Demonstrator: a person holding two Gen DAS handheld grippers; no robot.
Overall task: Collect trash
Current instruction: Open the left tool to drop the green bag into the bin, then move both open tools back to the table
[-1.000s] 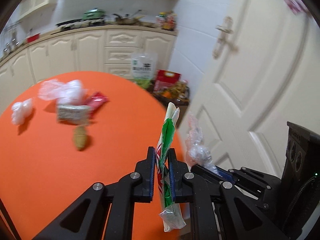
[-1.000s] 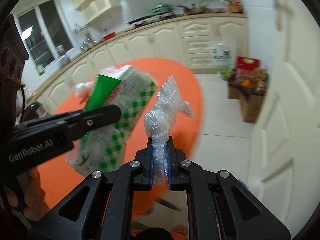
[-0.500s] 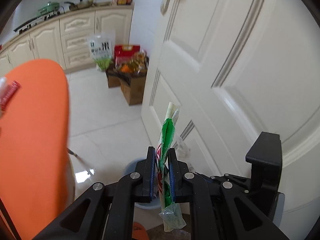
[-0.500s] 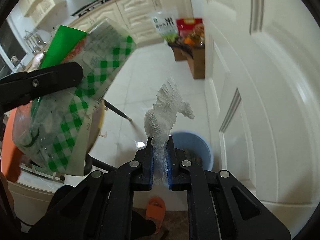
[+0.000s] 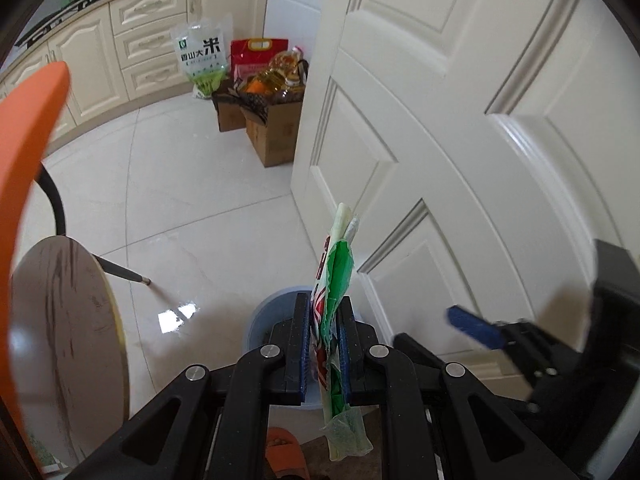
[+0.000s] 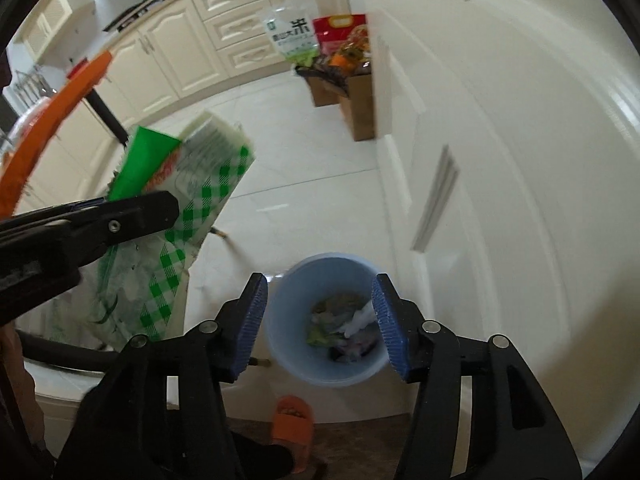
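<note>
Landmark: the blue bin stands on the pale floor close against the white door; everything below is placed from it.

Table: the orange table shows as an edge far to the left of the bin, with a round stool between the two. The trash has to be carried from there, which is why both hands hang out over the floor.

Left gripper: the left gripper points steeply down, just left of the bin's mouth. Its jaws are pressed together, pinching the green-and-white checked wrapper, which stands up out of the pads and trails below them. It looks kept clamped so the wrapper does not drop short of the bin.

Wrapper: seen edge-on from the left wrist it hides most of the bin; from the right wrist it sits left of the rim, not yet over the opening.

Right gripper: the right gripper hangs straight above the bin, so the mouth shows framed between its blue pads. Its jaws have just been opening and now stand spread with nothing between them, the right position for letting a piece fall in.

Bin contents: crumpled scraps lie at the bottom, one pale piece among them; motion blur keeps me from saying which piece is which.

Right of the bin: only the door panel.

Underfoot: an orange slipper sits on the near side of the bin, marking where the person stands.

Next, by my guess: the wrapper needs shifting right over the rim before the left jaws part.
</note>
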